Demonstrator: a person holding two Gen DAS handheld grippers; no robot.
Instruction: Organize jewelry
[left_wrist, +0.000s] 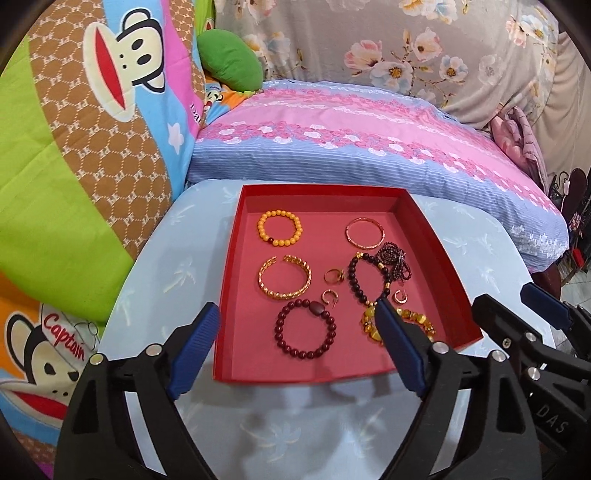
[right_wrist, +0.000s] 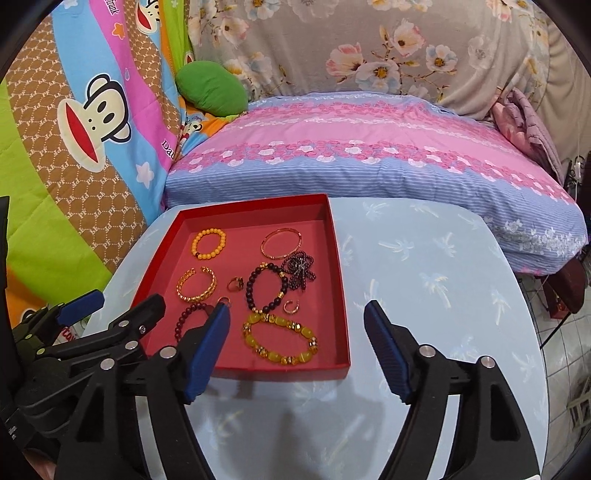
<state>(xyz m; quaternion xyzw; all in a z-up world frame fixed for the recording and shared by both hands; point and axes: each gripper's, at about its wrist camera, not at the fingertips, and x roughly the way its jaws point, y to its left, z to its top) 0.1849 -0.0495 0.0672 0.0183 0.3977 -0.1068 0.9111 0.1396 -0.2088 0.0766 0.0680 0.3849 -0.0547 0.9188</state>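
jaws apart on left gripper (left_wrist: 297, 325) and right gripper (right_wrist: 297, 323), nothing held. jewelry in red tray (right_wrist: 334, 254), centre-left of right view. likely pre-grasp; next: close on 1 piece, tangled dark beads (left_wrist: 395, 258) tricky.

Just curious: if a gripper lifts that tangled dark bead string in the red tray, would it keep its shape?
Probably not. The dark bead string lies heaped in loose loops, so it likely droops. It overlaps the dark bead bracelet, so that may drag along.
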